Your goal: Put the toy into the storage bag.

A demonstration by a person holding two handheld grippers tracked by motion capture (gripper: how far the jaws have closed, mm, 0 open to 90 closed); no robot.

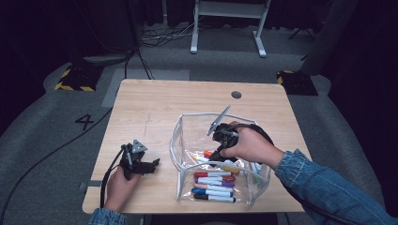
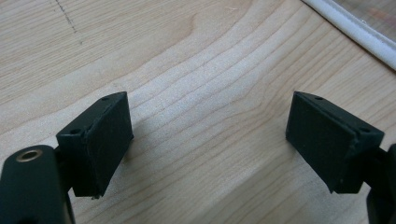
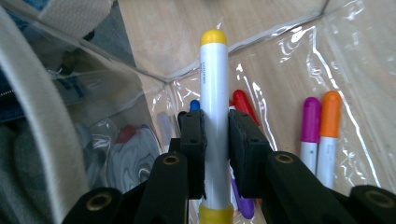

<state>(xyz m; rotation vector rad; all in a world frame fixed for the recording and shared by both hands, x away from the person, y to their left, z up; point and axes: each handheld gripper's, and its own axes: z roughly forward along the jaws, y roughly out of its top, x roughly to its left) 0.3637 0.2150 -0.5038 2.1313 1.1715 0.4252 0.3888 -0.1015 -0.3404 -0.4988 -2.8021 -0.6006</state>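
Observation:
A clear plastic pouch (image 1: 180,140) with white edging stands open on the wooden table (image 1: 155,108), with several coloured markers (image 1: 213,185) lying inside it. My right gripper (image 1: 220,154) reaches down into the pouch and is shut on a white marker with yellow ends (image 3: 214,121), which stands upright between the pads. Purple (image 3: 310,123), orange (image 3: 329,121), red (image 3: 243,105) and blue (image 3: 194,105) markers lie on the pouch floor beneath it. My left gripper (image 1: 152,165) rests on the table left of the pouch, jaws wide apart over bare wood (image 2: 210,135), holding nothing.
The pouch's white edge (image 2: 348,30) runs just beyond the left gripper's jaws. A round hole (image 1: 236,94) sits in the table's far side. Cables and a white frame's legs (image 1: 225,28) lie on the grey floor beyond the table.

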